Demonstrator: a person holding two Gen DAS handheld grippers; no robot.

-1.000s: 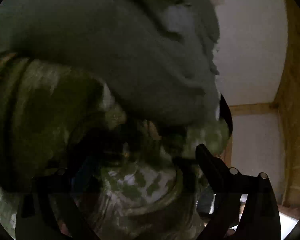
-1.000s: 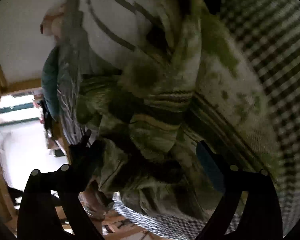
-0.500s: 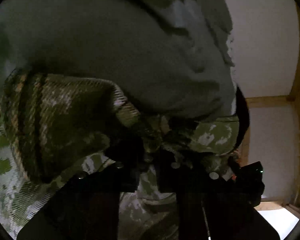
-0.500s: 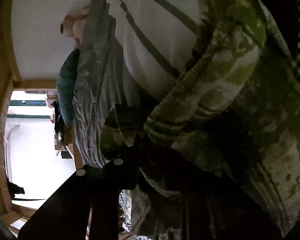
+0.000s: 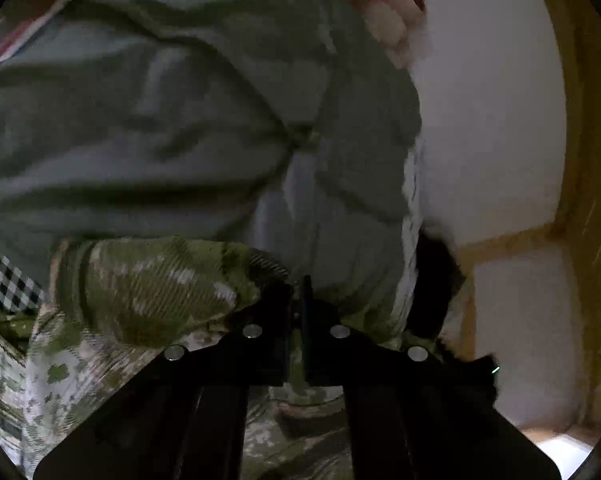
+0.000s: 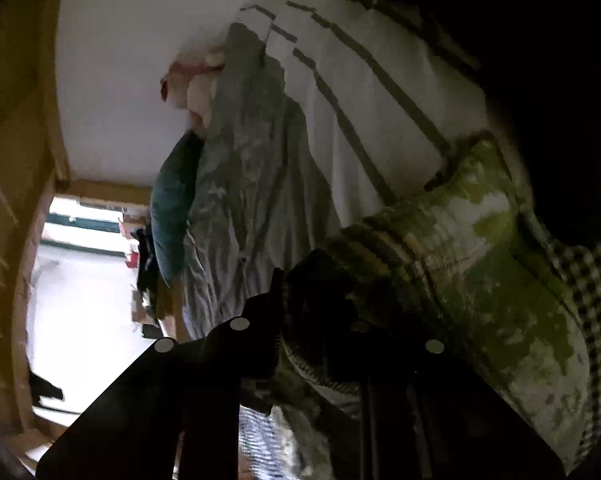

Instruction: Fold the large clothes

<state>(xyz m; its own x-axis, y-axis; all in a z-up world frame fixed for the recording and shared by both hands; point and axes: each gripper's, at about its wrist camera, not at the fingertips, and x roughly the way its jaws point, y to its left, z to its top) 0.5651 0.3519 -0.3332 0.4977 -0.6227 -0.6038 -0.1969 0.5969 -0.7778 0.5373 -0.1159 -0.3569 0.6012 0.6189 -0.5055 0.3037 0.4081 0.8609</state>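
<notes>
A green and white camouflage-patterned garment (image 5: 148, 300) with a ribbed, striped cuff lies bunched on the bed. My left gripper (image 5: 300, 312) is shut on a fold of it, jaws pressed together with cloth between them. In the right wrist view the same garment (image 6: 480, 280) runs from the ribbed cuff out to the right. My right gripper (image 6: 320, 320) is shut on the ribbed cuff edge, and the right finger is mostly hidden by cloth.
A crumpled grey cloth (image 5: 180, 120) lies behind the garment, also in the right wrist view (image 6: 252, 200). A white striped pillow (image 6: 360, 80), a teal item (image 6: 168, 216) and a black-and-white checked sheet (image 6: 592, 280) are there. White wall and wooden framing (image 5: 580, 160) stand beyond.
Both grippers were open around the garment a second ago, then closed on it. Both views have since shifted, with the garment lifted and pulled along in the jaws.
</notes>
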